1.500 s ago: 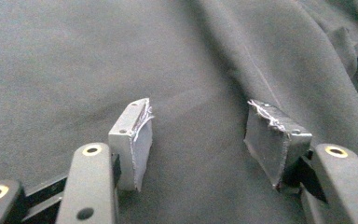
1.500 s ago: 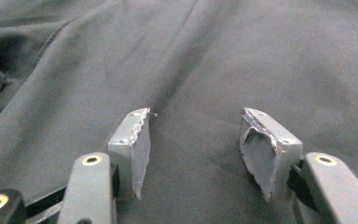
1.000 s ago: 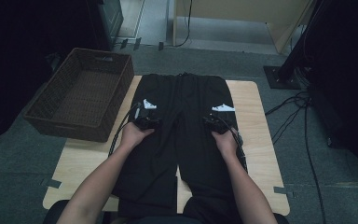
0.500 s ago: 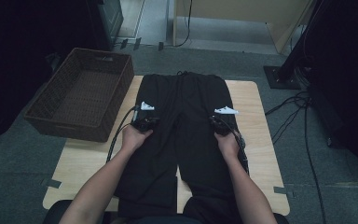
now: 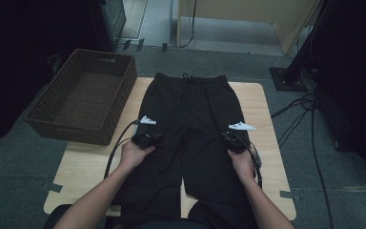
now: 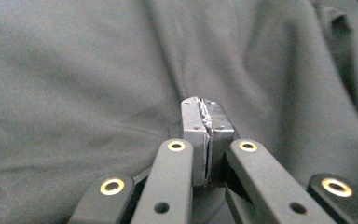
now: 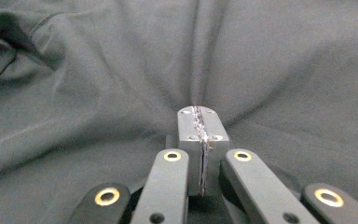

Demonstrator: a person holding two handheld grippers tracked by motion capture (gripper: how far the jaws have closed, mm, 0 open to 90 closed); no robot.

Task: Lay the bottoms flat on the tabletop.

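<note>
Black trousers [image 5: 190,124] flat on table, under both closed grippers

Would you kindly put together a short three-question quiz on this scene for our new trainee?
1. True or false: both grippers rest on the black trousers.
2. Where does the wicker basket sit? A) left of the trousers B) right of them C) on them
3. How do the jaws of the left gripper and right gripper stand?

Key:
1. True.
2. A.
3. Both pairs are shut, pads together; whether fabric is pinched between them cannot be told.
</note>
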